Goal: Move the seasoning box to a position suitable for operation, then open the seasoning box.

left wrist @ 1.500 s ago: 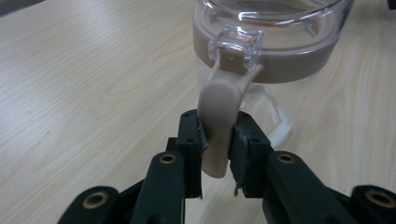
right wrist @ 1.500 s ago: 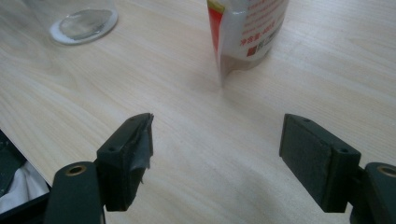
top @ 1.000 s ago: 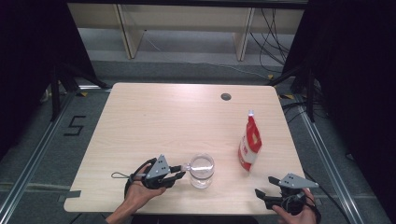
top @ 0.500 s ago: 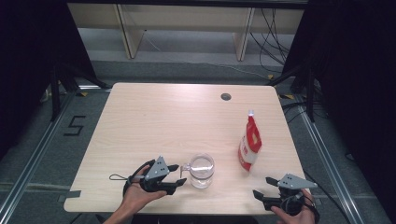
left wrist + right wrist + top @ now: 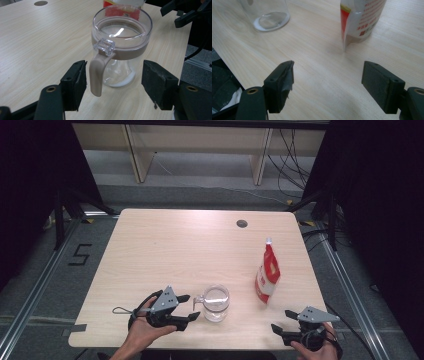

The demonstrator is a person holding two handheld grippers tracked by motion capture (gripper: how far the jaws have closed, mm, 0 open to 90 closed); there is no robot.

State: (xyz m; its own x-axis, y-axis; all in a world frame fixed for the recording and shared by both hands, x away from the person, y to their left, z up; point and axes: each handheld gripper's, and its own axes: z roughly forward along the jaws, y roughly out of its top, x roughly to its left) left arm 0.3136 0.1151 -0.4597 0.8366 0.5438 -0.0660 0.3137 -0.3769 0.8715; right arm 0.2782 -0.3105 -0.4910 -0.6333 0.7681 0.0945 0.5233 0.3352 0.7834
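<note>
Two grippers sit at my near edge: left gripper (image 5: 187, 308), jaws just spreading off the clear glass mug with taupe handle (image 5: 215, 302), set down near-centre; right gripper (image 5: 280, 332) idles agape. Left gripper view reveals the handle (image 5: 98, 72) loose between pads; farther right stands a red-and-white spouted pouch (image 5: 267, 273).

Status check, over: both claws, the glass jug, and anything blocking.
Left claw just opened, jaws either side of jug handle, not pressing. Right claw open, idle. Glass jug upright on table. Red pouch stands clear.

A light wooden table (image 5: 165, 250) carries a glass jug (image 5: 216, 303) and red pouch (image 5: 267, 275).
</note>
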